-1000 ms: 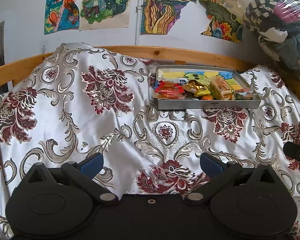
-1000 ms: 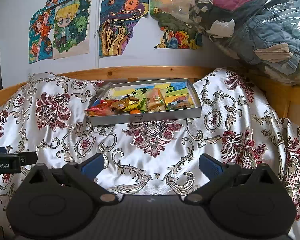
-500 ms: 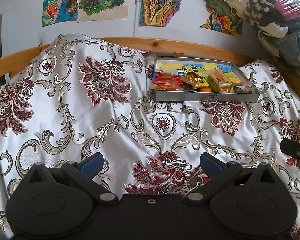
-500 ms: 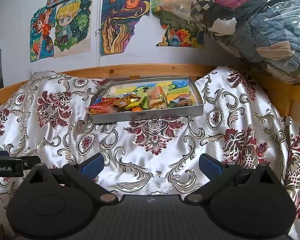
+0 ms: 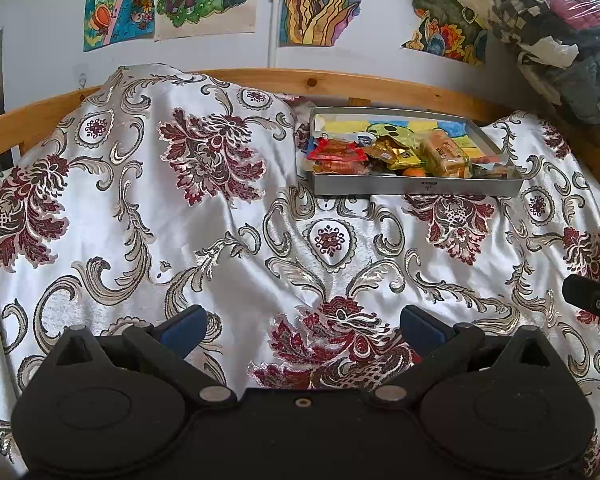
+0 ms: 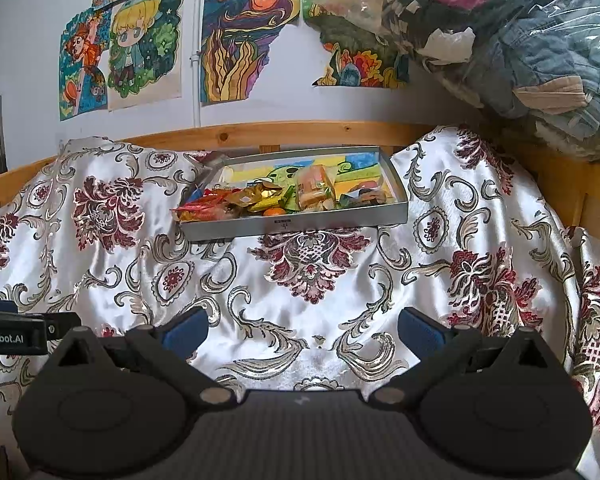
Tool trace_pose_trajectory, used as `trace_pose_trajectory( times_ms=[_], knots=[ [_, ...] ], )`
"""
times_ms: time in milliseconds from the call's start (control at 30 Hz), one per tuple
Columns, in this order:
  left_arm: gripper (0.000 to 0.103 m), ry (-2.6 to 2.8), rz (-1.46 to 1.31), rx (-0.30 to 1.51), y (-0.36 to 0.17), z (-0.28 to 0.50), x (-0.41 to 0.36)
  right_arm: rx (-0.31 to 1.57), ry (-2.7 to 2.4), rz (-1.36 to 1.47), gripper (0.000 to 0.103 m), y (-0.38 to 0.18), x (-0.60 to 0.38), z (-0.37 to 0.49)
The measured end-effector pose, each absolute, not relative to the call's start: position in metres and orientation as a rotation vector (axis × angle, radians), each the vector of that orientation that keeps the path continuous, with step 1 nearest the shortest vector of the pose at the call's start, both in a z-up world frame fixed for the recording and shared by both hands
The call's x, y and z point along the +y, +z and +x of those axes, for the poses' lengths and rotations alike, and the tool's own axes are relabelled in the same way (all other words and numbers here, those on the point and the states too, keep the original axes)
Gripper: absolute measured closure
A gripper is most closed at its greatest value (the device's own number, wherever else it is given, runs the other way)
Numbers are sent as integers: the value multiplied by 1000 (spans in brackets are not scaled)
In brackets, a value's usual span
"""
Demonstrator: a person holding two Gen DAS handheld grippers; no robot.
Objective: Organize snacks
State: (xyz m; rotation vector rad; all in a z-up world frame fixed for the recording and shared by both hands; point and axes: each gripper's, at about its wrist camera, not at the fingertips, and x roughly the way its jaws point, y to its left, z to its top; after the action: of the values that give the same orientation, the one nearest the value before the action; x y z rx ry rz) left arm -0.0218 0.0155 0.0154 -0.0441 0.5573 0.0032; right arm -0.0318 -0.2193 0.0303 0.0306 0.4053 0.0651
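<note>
Snacks (image 5: 388, 154) lay heaped inside a shallow grey metal tray (image 5: 416, 187) that rested on a bed draped in a white satin cover (image 5: 204, 240) patterned with maroon flowers, close to the wooden rail (image 5: 340, 84) at the far side. The wrappers, red, gold and clear, were bunched toward the tray's near wall, a placement that fits either a pile gathered there or one waiting to be sorted; none lay loose on the cover. A small orange fruit (image 6: 276, 212) sat among them, just beside a clear-wrapped bread or cake (image 6: 314, 192). The left gripper (image 5: 302, 326) and the right gripper (image 6: 302, 326) hovered low over the cover, well apart from the tray, each with its jaws spread wide and nothing between them, both cameras aimed along the fingers toward the tray. A small label on the tray's front wall was too small to read, as was the print on the wrappers; the only legible writing was "enRobot.AI", cut off at the picture's edge, on the side of the left gripper in the right wrist view. Coloured drawings (image 6: 236, 44) hung on the wall behind, and a clear bag of clothes (image 6: 520, 40) bulged at the right.
</note>
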Motion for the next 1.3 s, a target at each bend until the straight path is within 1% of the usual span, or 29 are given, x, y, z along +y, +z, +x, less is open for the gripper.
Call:
trace_pose_trajectory(
  times_ms=[1300],
  knots=[
    [1,13,-24,544,16,-23,13,410,63,31,0,29,-220,-32]
  ],
)
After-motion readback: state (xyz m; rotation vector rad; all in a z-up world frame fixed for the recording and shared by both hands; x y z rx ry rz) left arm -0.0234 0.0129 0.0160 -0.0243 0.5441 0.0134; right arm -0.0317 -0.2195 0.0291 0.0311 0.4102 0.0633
